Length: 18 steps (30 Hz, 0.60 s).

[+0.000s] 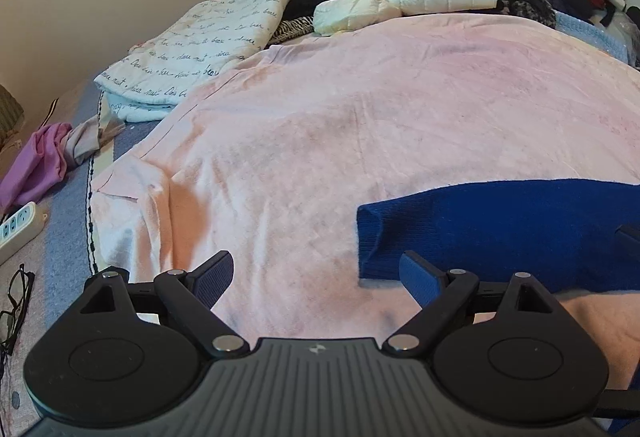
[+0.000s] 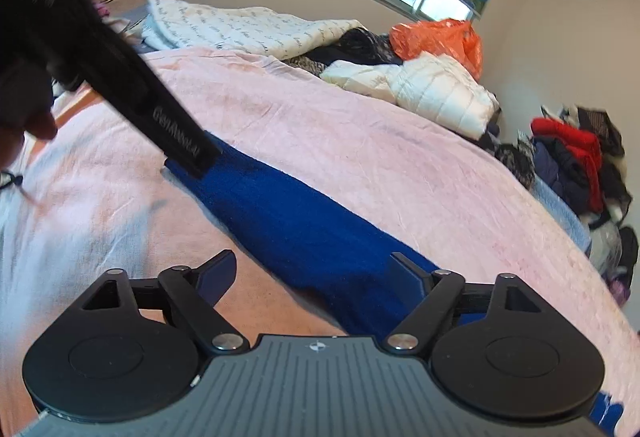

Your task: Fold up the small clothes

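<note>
Blue knit garment [image 1: 500,229] lay flat on pink blanket [image 1: 360,117], w/ jaws of both grippers spread apart. L gripper [image 1: 316,273] hovered by its near end, grasping nothing. R gripper [image 2: 312,273] straddled the cloth, pads not pressing.

The left tool [image 1: 316,273] is hovering with its jaws spread wide over the pink sheet [image 1: 360,109], beside a folded blue knit garment [image 1: 500,229] lying flat.
</note>
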{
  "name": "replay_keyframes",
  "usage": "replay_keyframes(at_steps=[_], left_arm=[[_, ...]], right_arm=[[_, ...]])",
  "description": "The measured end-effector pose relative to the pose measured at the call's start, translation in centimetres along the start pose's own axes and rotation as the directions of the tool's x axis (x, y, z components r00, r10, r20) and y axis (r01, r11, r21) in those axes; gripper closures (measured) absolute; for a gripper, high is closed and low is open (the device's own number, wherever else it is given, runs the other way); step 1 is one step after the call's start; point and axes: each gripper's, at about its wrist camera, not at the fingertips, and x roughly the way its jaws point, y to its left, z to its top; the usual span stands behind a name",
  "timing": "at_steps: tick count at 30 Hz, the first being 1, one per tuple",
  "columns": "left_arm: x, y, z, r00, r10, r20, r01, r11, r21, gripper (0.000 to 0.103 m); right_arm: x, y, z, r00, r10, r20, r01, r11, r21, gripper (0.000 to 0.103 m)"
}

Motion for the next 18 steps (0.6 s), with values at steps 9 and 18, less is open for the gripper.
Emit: replay_keyframes(at_steps=[9,18], left_arm=[[-0.4,2.1,0.2,0.996,0.076,0.038,-0.075,0.997,-0.025,0.012],[0.0,3.6,0.2,0.996,0.088,0.024,-0.086,0.995,-0.053,0.012]], right_arm=[[3.6,4.4,1.1,0.999,-0.030,0.019,0.033,0.977,-0.212,0.040],[6.4,6.6,2.5,0.992,-0.083,0.096,0.109,0.945,-0.308,0.056]])
